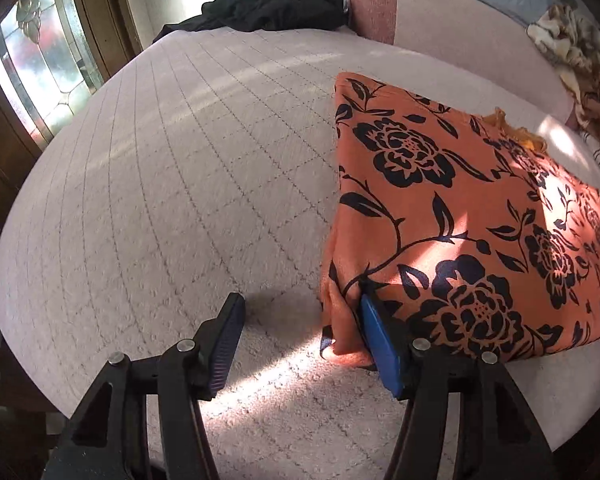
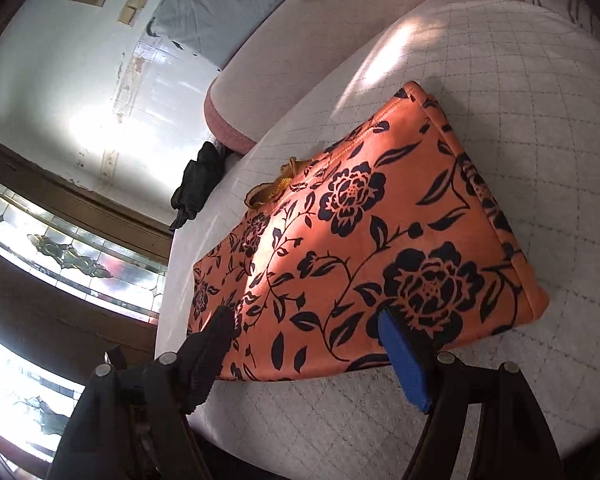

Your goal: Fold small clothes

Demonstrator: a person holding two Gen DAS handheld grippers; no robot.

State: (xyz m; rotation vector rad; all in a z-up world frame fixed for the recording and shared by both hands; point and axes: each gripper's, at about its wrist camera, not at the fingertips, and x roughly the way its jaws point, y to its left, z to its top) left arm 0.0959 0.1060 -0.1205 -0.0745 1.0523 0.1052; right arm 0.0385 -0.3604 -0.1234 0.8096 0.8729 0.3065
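Note:
An orange garment with black flowers (image 1: 460, 208) lies folded flat on the pale quilted bed cover (image 1: 180, 160), to the right in the left wrist view. My left gripper (image 1: 300, 300) is open at the garment's near left corner. Its blue-padded finger (image 1: 380, 344) rests against that corner, where a small fold of cloth hangs beside it, and the black finger (image 1: 226, 340) stands over bare cover. In the right wrist view the garment (image 2: 372, 240) fills the middle. My right gripper (image 2: 304, 316) is open, its two fingers spread wide over the garment's near edge.
A black garment (image 1: 272, 6) is bunched at the far edge of the bed beside a pink bolster (image 1: 374, 4). A yellow-orange piece of cloth (image 2: 272, 192) peeks out behind the folded garment. A patterned blanket (image 1: 580, 68) lies far right, and a stained-glass door (image 1: 40, 60) stands left.

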